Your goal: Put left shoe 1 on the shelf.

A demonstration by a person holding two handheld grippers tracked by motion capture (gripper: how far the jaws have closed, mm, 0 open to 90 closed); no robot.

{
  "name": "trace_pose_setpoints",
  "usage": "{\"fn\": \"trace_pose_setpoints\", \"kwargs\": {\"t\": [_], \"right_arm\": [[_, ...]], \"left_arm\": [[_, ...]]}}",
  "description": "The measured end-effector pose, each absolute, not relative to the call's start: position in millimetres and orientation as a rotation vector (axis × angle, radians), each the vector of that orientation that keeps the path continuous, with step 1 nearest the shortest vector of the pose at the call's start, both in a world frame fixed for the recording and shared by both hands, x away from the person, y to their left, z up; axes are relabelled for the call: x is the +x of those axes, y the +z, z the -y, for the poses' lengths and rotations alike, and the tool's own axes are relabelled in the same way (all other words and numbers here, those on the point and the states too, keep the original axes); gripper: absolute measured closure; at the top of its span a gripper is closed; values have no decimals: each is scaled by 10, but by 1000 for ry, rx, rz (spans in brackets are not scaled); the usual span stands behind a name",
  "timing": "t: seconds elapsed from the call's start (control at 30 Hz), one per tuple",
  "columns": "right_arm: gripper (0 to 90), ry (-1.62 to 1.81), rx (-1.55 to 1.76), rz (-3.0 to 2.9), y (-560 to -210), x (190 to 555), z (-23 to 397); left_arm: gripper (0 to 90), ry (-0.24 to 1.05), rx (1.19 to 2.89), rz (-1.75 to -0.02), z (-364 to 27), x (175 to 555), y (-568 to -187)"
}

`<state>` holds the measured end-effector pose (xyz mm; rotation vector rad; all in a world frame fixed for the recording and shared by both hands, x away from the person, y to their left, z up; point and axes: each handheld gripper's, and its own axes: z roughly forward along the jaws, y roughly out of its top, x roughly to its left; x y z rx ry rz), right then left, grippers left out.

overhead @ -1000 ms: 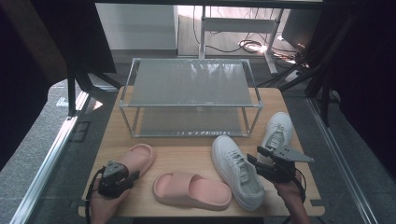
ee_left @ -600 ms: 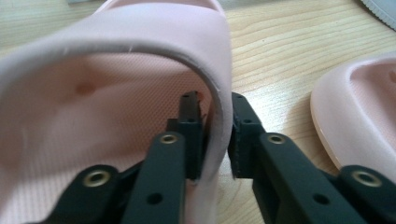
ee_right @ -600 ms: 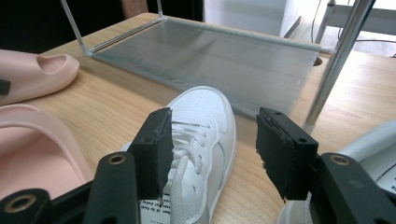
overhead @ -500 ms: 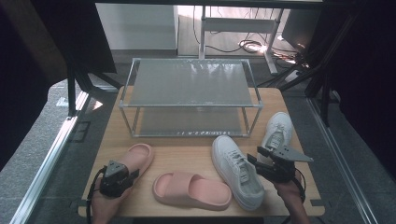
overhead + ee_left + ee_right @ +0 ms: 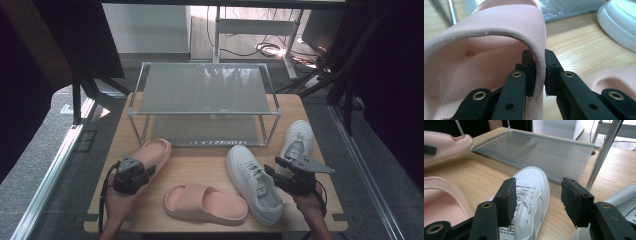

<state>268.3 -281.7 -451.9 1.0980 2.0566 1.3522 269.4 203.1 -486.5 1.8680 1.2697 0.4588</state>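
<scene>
The left gripper [image 5: 539,72] has just been closing and pinches the pink slipper's [image 5: 499,32] side wall; the slipper's heel is cut off. The right gripper [image 5: 537,200] stands spread above a white sneaker [image 5: 530,195].

I see the pink slide [image 5: 150,156] at the table's left, just in front of the rack's lower shelf, toe pointing up toward it. It's soft, matte foam with a wide strap and a dimpled footbed. Its side wall near the heel [image 5: 537,67] is pinched thin, and the sole looks raised off the wood, though I can't be sure.
</scene>
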Motion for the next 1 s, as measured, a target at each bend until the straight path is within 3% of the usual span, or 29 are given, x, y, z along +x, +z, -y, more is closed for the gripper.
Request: {"fn": "trace_pose_setpoints", "kwargs": {"t": [1.0], "right_arm": [[461,1352,1101,-2051,-4520,2690,2847]], "left_arm": [[814,494,1905,-1223,-1451,3593,-4848]]}}
